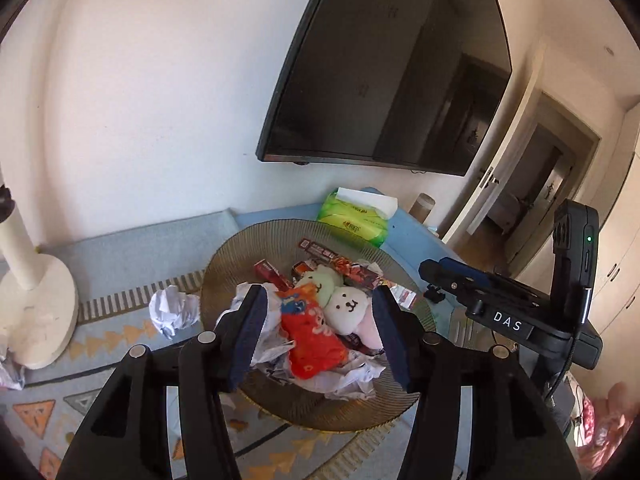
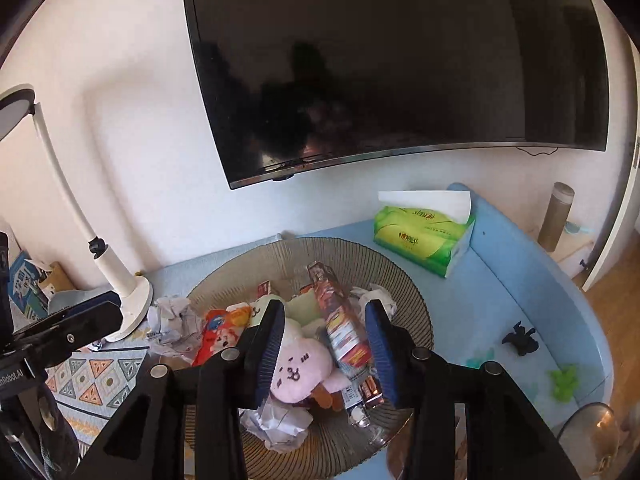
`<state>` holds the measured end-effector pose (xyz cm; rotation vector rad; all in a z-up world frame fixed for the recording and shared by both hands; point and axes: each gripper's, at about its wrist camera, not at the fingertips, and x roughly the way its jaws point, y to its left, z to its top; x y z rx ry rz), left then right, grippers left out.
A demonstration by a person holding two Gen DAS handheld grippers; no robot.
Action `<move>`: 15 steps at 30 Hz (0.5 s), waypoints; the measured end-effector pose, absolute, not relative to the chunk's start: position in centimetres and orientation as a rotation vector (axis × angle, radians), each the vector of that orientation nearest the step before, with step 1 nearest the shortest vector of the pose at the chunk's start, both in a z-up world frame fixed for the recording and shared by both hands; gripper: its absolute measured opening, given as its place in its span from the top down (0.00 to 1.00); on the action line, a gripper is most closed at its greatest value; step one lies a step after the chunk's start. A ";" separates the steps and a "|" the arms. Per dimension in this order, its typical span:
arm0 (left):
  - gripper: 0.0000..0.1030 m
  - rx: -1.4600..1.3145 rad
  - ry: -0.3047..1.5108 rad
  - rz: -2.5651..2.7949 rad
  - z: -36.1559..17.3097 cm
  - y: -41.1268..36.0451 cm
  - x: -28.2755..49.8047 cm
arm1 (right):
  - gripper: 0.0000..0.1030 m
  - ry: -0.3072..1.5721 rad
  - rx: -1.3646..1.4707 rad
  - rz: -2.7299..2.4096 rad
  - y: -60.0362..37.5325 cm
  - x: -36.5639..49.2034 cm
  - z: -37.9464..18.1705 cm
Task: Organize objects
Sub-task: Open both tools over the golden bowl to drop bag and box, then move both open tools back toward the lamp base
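We see left tongs [image 1: 316,332] spread, holding nothing | right tongs [image 2: 326,350] spread, holding nothing | both above the ribbed plate [image 1: 224,264] on the bench, heaped with soft toys [image 1: 347,310], snack packets [image 1: 310,336], crumpled paper [image 1: 356,380].

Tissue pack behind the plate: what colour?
Bright green tissue pack, white sheet sticking out the top; clearest in the right wrist view.

White letters "DAS" stand on the black mount of the other gripper [image 1: 508,322] in the left wrist view. In the right wrist view, white lettering ending "nRobot.AI" runs along the black gripper body at the left edge [image 2: 16,376]. The green plastic tissue pack [image 2: 420,240] carries a red logo and print too small to read, as does the long red snack wrapper [image 2: 340,320]
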<state>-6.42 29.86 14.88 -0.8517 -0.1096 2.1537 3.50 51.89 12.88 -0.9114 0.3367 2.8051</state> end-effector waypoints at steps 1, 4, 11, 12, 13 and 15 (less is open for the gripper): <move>0.49 -0.840 -0.110 2.171 15.1 28.8 -5.8 | 0.60 0.348 -0.906 2.822 51.1 4.1 12.8; 0.49 -0.821 -0.114 2.236 15.8 24.7 -4.1 | 0.51 0.385 -0.935 2.896 47.6 5.5 12.4; 0.01 -0.830 -0.149 2.579 14.1 12.1 0.2 | 0.42 0.353 -1.161 3.062 35.0 6.2 6.9; 0.01 -0.872 -0.168 2.601 13.3 10.2 0.5 | 0.42 0.322 -1.198 3.059 33.2 6.0 5.6; 0.01 -0.913 -0.183 2.634 12.4 8.4 0.8 | 0.42 0.299 -1.236 3.049 31.7 5.7 4.2; 0.01 -0.975 -0.178 2.725 10.2 5.4 1.4 | 0.42 0.243 -1.276 3.028 29.5 5.1 1.8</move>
